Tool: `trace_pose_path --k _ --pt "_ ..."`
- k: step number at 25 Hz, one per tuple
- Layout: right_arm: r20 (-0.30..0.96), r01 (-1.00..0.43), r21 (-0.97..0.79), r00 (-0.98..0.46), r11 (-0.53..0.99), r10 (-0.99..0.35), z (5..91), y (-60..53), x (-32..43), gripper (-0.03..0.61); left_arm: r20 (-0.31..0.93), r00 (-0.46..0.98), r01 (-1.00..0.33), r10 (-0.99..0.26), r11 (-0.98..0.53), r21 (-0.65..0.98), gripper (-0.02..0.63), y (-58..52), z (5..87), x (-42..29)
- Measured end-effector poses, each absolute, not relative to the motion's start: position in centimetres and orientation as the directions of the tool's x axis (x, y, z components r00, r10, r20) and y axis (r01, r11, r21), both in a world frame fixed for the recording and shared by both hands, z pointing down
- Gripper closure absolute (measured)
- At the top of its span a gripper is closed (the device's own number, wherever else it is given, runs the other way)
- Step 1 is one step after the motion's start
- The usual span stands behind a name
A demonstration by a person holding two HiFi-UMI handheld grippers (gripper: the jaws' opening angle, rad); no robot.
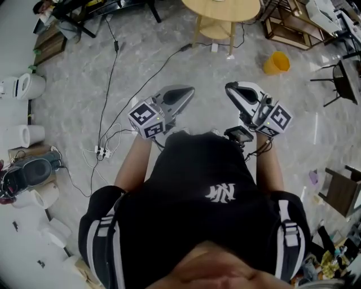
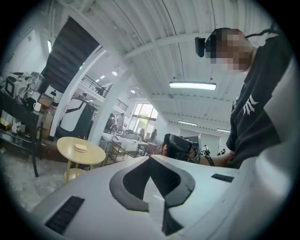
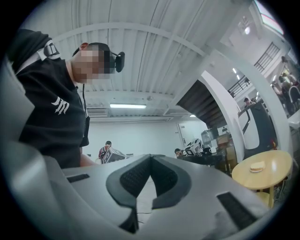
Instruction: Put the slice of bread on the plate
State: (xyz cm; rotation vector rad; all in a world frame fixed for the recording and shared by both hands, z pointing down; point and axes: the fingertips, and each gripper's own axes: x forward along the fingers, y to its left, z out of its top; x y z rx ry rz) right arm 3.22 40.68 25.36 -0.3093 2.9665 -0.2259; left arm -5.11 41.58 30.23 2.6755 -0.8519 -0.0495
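Your left gripper (image 1: 189, 90), the white two-jaw tool with a marker cube at its back, is pressed together: in the left gripper view (image 2: 151, 159) its dark ribbed pads meet at the tip, and nothing is pinched between them. Your right gripper (image 1: 230, 87) is the same, jaws brought together at the tip in the right gripper view (image 3: 151, 157) and holding nothing. In the head view you hold both out in front of your chest over the grey marbled floor (image 1: 141, 62), tips angled toward each other, touching nothing.

The pale slice of bread (image 2: 82, 147) lies flat near the middle of the round light-wood table (image 2: 68, 144), well apart from both grippers. The right gripper view shows the slice (image 3: 257, 166) again, lying flat on the tabletop (image 3: 272, 178) clear of the rim. It is too small in both views to tell which way its long axis runs or where its crust points, and you cannot tell whether anything lies under it. In the head view only the near rim of that table (image 1: 225, 14) shows, at the top edge ahead of you
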Motion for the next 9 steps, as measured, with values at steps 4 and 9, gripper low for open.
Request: trace_pose_path --k 4,9 --pt "-0.134 -0.183 -0.164 -0.969 0.969 -0.206 25.3 40.3 3.4 0.578 0.074 0.812 -0.569 -0.579 -0.757 0.320 0.601 41.6 30.4 -5.2" --pt "-0.135 -0.139 -0.170 -0.977 0.976 -0.163 25.5 40.9 3.6 0.578 0.086 0.818 -0.565 -0.569 -0.767 0.305 0.601 42.4 30.6 -3.6"
